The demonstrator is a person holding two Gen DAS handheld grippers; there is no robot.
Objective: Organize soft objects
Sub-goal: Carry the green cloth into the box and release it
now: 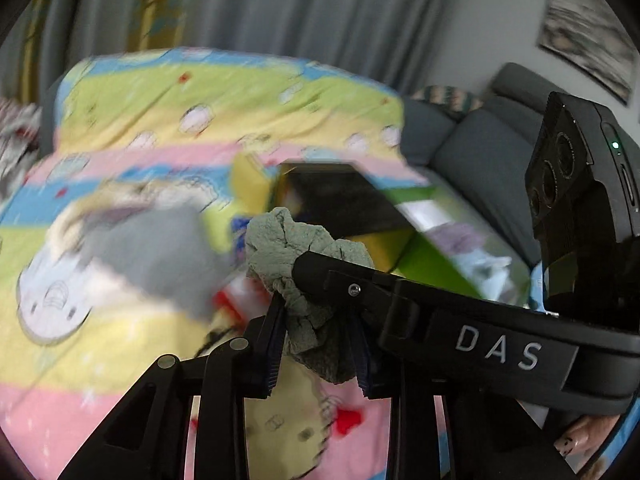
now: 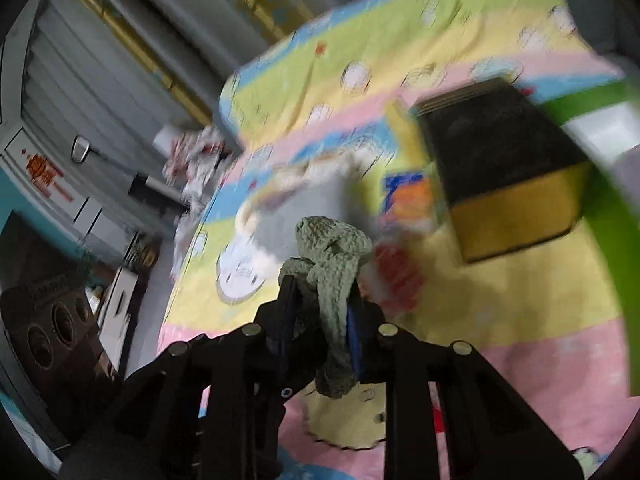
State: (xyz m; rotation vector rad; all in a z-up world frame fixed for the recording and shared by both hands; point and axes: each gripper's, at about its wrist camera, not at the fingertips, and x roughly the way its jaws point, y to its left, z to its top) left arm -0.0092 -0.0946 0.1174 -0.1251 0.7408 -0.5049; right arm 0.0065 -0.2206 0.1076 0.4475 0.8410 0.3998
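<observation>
A crumpled grey-green knitted cloth is held above a colourful cartoon blanket. My left gripper is shut on its lower part. My right gripper is shut on the same green cloth; its body crosses the left wrist view from the right, marked "DAS". A grey soft item lies on the blanket to the left, blurred. A yellow box with a dark inside stands behind the cloth; it also shows in the right wrist view.
A green box with soft items stands right of the yellow one. A grey sofa lies beyond the blanket. Grey curtains hang behind. Patterned fabric, cabinets and a dark speaker are off the blanket's left edge.
</observation>
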